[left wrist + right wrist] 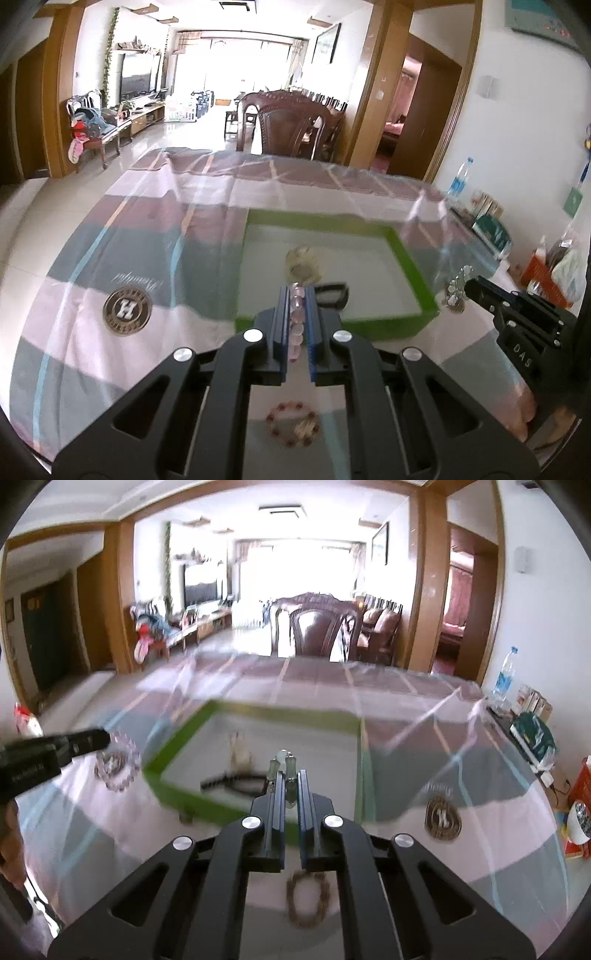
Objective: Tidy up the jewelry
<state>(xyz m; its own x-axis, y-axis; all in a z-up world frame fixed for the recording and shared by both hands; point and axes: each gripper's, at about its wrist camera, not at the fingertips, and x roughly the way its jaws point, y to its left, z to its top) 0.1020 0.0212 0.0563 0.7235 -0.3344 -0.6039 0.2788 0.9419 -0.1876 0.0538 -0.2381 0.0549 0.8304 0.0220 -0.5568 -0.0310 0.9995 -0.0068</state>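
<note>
Pinching a pink bead bracelet [297, 321] between its pressed-together fingers, the left hand-held gripper [296, 291] hangs above the near edge of a green-walled tray [406, 254] on the striped worktop [147, 229]. At its three o'clock, the right hand-held gripper [285, 773] grips a pale, clear-beaded bracelet [286, 764], its fingers clamped on it above the same tray. Inside the tray lie a black band [334, 293] and a pale clump of jewelry [303, 266]. At six o'clock, a reddish bead bracelet [293, 424] rests on the worktop.
</note>
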